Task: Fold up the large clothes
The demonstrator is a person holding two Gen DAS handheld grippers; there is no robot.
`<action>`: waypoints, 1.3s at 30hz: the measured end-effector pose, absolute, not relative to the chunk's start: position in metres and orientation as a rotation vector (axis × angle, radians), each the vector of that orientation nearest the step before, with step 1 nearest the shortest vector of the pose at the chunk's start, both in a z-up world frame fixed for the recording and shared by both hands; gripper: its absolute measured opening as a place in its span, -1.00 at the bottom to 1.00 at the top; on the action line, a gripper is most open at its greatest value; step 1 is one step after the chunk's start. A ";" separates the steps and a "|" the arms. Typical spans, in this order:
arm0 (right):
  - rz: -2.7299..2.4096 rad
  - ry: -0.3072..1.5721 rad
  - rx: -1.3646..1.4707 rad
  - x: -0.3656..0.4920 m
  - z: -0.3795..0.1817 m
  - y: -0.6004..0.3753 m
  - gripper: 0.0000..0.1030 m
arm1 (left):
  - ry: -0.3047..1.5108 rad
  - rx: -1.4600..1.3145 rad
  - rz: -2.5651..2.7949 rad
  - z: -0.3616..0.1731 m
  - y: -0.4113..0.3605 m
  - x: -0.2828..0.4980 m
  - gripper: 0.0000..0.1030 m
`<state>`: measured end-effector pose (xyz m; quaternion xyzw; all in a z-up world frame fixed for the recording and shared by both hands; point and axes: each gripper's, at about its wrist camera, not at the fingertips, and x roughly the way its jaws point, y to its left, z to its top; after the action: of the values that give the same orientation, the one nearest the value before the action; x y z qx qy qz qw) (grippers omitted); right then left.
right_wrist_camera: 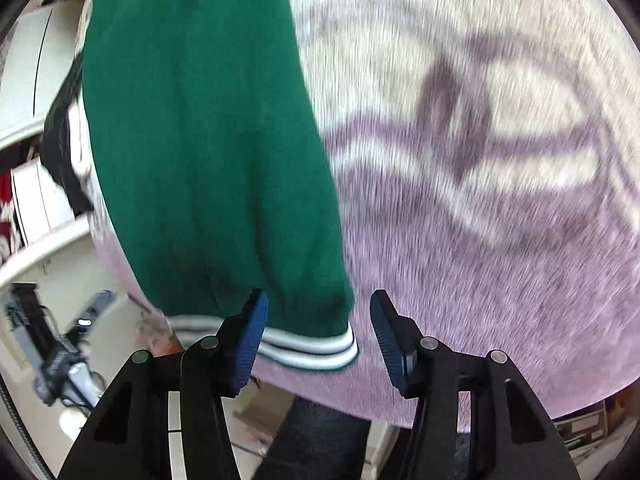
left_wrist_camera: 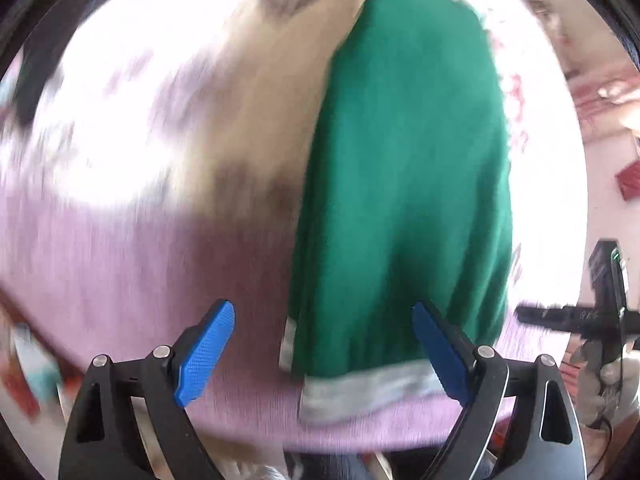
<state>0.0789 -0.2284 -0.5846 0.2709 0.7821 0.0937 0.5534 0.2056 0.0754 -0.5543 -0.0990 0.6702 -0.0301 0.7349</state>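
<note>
- Green knit filled the middle of both wrist views: the green sweater lay stretched out lengthwise on a lilac blanket with a pale, darker-lined pattern.
- Its striped hem, white with dark bands, sat at the near end, close to the blanket's front edge.
- The left gripper hung above that near end, jaws spread wide, blue pads clear of the cloth, nothing pinched between them.
- From the left wrist view, the hem band looked greyish and smeared by blur, lying between the two fingers but below them.
- The right gripper stood partly open over the hem's corner, and no fabric was caught; the left-hand blue pad overlapped the stripes in view, though I couldn't tell if it touched.
- At the far right edge of the left wrist view, the right gripper showed as a black frame held in a gloved hand.
- Beyond the blanket's left edge in the right wrist view were white furniture and a pale floor, blurred.
</note>
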 end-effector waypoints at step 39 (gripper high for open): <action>0.071 1.819 0.919 0.036 -0.560 -0.261 -0.84 | 1.650 -0.356 -0.156 -0.618 0.097 0.103 -0.76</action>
<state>0.0357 -0.2609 -0.5598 0.3841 0.7600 0.0298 0.5235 0.1027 0.0968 -0.6183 -0.1573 0.7297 -0.0691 0.6618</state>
